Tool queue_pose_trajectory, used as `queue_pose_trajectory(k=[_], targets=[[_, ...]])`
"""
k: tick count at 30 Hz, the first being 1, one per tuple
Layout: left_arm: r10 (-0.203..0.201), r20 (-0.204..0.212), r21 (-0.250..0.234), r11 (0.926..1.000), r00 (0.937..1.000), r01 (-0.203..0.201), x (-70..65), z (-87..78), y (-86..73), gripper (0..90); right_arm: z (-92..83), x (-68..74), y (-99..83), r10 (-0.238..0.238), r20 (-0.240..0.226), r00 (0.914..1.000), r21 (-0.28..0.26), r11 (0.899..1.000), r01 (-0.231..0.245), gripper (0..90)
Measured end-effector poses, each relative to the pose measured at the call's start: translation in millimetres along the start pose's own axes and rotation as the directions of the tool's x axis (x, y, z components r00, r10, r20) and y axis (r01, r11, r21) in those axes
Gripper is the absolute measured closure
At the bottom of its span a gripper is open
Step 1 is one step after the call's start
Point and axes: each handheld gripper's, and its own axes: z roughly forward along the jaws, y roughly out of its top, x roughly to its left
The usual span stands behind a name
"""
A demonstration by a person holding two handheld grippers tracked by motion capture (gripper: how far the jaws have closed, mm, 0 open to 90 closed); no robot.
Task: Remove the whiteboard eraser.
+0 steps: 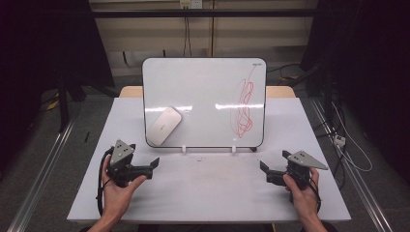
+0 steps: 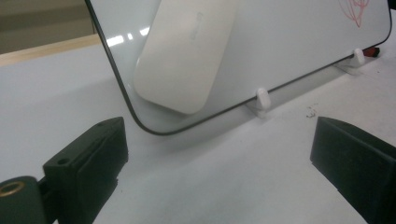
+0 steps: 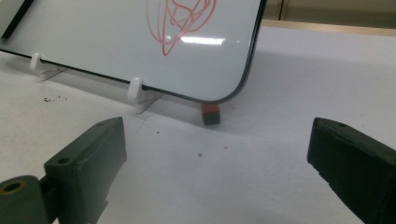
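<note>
A whiteboard (image 1: 203,87) leans back on two small white stand clips (image 1: 183,148) at the middle of the white table (image 1: 208,193). Red scribbles (image 1: 244,104) cover its right side. A pale oblong eraser (image 1: 164,125) sticks to its lower left, also seen close in the left gripper view (image 2: 187,51). A small red and black block (image 3: 210,114) lies under the board's right corner. My left gripper (image 1: 153,166) rests open at the front left, my right gripper (image 1: 263,171) open at the front right. Both hold nothing.
A wooden surface (image 1: 130,91) shows behind the table. Metal rails (image 1: 43,169) run along the floor on both sides. Cables (image 1: 345,140) lie on the floor at the right. Dark specks (image 3: 51,99) dot the tabletop before the board.
</note>
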Motion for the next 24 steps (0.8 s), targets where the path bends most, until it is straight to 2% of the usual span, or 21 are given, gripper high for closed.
queue_pose_trajectory(k=[2,8,11,15,17,21,24], targets=[[0.017,-0.007,0.003,0.9998,0.9998,-0.017,-0.7,3.2,5.7,4.4,-0.2,-0.5,0.0,0.003,-0.002,1.0000,0.000,1.000,-0.003,4.9],[0.036,-0.017,0.001,0.9993,0.9992,-0.036,2.8,18.1,23.6,4.9,-0.6,1.8,0.7,-0.007,0.003,1.0000,0.000,1.000,0.007,4.9],[0.042,-0.018,0.019,0.9989,0.9989,-0.042,6.2,25.7,26.4,4.7,-0.3,1.1,0.2,-0.002,-0.004,1.0000,0.004,1.000,0.002,4.9],[0.078,-0.023,0.044,0.9961,0.9967,-0.077,7.9,35.2,31.4,4.9,0.6,-0.8,0.0,0.000,-0.004,1.0000,0.006,1.000,0.000,4.9],[0.082,-0.016,0.056,0.9951,0.9965,-0.081,8.6,38.9,35.0,5.8,1.2,-0.7,0.2,0.001,-0.005,1.0000,0.007,1.000,-0.001,4.9],[0.133,-0.046,0.063,0.9895,0.9901,-0.130,7.7,44.3,42.7,7.0,2.1,0.3,0.5,-0.005,-0.009,0.9999,0.007,1.000,0.005,4.9],[0.151,-0.060,0.058,0.9873,0.9867,-0.148,6.0,49.5,47.1,7.2,2.5,0.7,0.8,-0.004,-0.011,0.9999,0.009,1.000,0.004,5.0]])
